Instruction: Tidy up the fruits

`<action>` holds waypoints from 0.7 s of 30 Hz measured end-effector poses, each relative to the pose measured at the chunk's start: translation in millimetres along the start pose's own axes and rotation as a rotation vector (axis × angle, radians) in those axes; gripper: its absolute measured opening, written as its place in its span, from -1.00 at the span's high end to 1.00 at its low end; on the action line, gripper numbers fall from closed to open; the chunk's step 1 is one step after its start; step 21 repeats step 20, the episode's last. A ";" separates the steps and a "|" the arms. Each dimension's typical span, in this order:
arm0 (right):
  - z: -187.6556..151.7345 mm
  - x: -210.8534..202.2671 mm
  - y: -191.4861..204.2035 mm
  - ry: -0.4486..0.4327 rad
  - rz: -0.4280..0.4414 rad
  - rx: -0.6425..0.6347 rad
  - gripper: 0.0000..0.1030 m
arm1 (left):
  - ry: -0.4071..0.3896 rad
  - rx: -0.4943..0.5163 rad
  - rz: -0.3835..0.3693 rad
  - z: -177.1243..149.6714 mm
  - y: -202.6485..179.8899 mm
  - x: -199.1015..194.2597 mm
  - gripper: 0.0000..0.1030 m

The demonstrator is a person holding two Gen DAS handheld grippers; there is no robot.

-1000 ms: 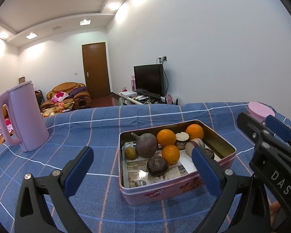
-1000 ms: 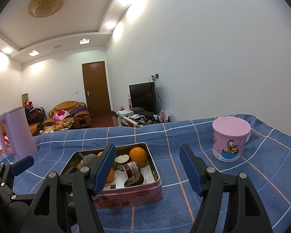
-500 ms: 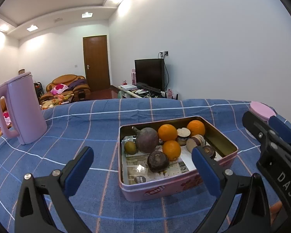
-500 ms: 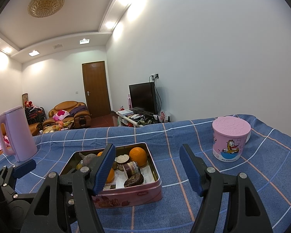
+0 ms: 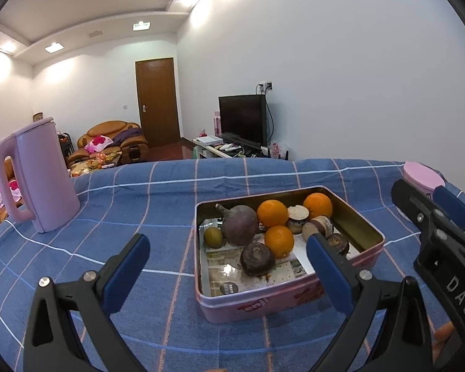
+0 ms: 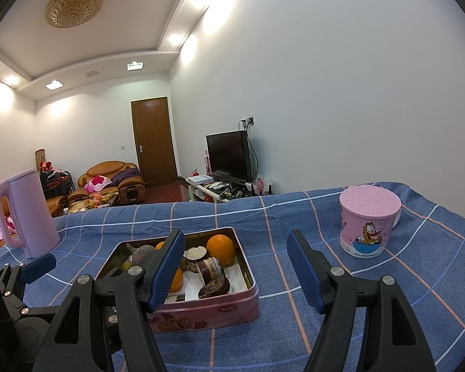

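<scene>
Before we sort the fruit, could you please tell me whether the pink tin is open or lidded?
Open. The pink tin has no lid on it: three oranges and dark fruits lie exposed inside.

White letters "DAS" stand on the black body of the right tool, seen just right of the pink rectangular metal tin in the left wrist view. In the right wrist view, that tin's front wall carries a small red oval label reading roughly "Monde". The pink lidded cartoon cup, well right of the tin, has raised lid lettering that seems to read "GARFIELD".
</scene>
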State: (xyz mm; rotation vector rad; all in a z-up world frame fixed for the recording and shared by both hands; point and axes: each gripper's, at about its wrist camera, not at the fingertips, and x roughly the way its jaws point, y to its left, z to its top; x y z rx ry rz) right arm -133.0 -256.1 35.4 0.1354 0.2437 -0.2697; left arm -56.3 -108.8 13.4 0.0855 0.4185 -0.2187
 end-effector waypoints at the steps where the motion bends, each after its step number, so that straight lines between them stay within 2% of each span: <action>1: 0.4 1.2 -0.8 0.001 0.000 0.000 -0.36 | -0.006 0.003 0.004 0.0 -0.7 -0.8 -1.00; 21: -2.0 2.2 0.2 0.008 -0.001 -0.001 -0.36 | -0.011 0.034 -0.012 0.3 -8.3 -2.6 -1.00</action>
